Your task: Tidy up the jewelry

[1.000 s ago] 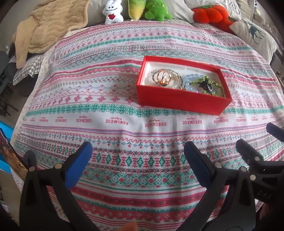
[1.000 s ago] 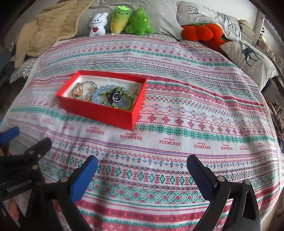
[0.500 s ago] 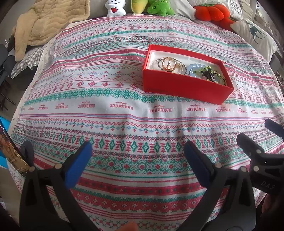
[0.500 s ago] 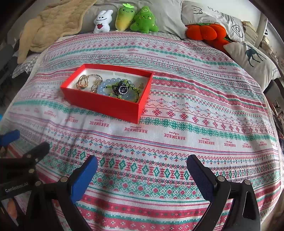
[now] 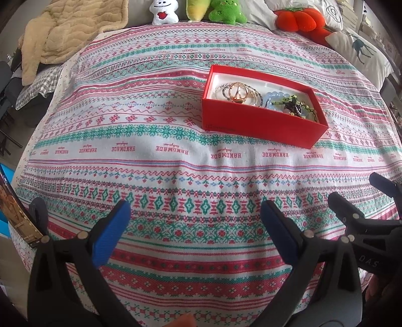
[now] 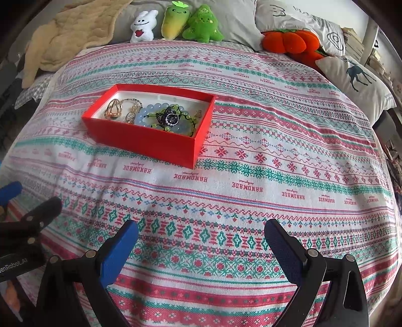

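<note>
The red box [image 6: 150, 140] is sitting on the patterned bed cover [image 6: 251, 176], left of centre in the right view, and the jewelry [image 6: 155, 115] is lying heaped inside it with none showing loose on the cover, so the gathering looks done. Both the left gripper [image 5: 193, 226] and right gripper [image 6: 201, 241] are hovering near the bed's front edge, fingers spread wide and holding nothing, well apart from the box.

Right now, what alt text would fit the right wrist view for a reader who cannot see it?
An open red box of tangled jewelry sits on a patterned bedspread, ahead and left of the open, empty right claw. Plush toys and pillows line the far edge; the left claw shows at the left border.
</note>
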Action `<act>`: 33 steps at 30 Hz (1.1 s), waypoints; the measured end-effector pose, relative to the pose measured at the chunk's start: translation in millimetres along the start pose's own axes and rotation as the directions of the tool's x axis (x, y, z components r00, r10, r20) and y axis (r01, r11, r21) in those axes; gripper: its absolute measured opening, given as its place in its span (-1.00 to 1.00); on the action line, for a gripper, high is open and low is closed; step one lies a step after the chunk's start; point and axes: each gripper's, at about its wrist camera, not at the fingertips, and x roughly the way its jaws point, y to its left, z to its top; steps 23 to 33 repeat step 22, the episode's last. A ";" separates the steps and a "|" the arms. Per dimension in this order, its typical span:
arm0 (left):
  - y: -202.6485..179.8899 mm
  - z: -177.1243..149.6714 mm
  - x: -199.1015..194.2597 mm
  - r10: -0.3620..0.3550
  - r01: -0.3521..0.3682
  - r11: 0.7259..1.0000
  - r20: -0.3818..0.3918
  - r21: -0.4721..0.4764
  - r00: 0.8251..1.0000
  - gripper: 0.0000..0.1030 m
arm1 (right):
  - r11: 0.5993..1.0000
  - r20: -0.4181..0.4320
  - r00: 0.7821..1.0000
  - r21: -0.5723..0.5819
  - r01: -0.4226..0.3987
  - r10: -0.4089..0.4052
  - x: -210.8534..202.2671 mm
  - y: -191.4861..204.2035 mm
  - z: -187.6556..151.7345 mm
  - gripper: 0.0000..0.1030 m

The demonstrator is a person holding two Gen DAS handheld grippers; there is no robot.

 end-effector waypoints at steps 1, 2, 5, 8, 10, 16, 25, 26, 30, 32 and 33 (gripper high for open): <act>0.2 -0.1 -0.3 0.000 0.000 1.000 0.001 0.000 1.000 0.99 | 1.000 -0.001 1.000 -0.002 0.000 0.000 0.3 0.3 -0.1 0.97; 0.5 -0.4 -0.6 0.001 -0.001 1.000 0.002 0.000 1.000 0.99 | 1.000 -0.001 1.000 -0.004 0.001 -0.001 0.4 0.9 -0.4 0.97; 1.8 -0.3 -0.4 0.003 -0.003 1.000 0.001 -0.004 1.000 0.99 | 1.000 0.000 1.000 -0.007 0.004 -0.004 0.4 2.2 -0.9 0.97; 2.8 -0.6 0.0 0.001 -0.001 1.000 -0.001 -0.006 1.000 0.99 | 1.000 0.001 1.000 -0.006 0.008 -0.008 0.3 2.8 -1.1 0.97; 2.8 -1.0 0.3 0.002 -0.002 1.000 -0.001 -0.005 1.000 0.99 | 1.000 0.003 1.000 -0.005 0.012 -0.012 0.4 2.3 -0.8 0.97; 3.3 -2.3 3.2 -0.004 0.004 1.000 -0.013 -0.007 1.000 0.99 | 1.000 0.002 1.000 0.002 0.023 -0.023 2.0 -1.6 -0.8 0.97; 5.8 -6.8 11.3 -0.017 0.016 1.000 -0.032 -0.023 0.999 0.99 | 0.999 0.003 1.000 0.017 0.028 -0.028 13.0 -3.9 -1.1 0.97; 5.8 -6.8 11.3 -0.017 0.016 1.000 -0.032 -0.023 0.999 0.99 | 0.999 0.003 1.000 0.017 0.028 -0.028 13.0 -3.9 -1.1 0.97; 5.8 -6.8 11.3 -0.017 0.016 1.000 -0.032 -0.023 0.999 0.99 | 0.999 0.003 1.000 0.017 0.028 -0.028 13.0 -3.9 -1.1 0.97; 5.8 -6.8 11.3 -0.017 0.016 1.000 -0.032 -0.023 0.999 0.99 | 0.999 0.003 1.000 0.017 0.028 -0.028 13.0 -3.9 -1.1 0.97; 5.8 -6.8 11.3 -0.017 0.016 1.000 -0.032 -0.023 0.999 0.99 | 0.999 0.003 1.000 0.017 0.028 -0.028 13.0 -3.9 -1.1 0.97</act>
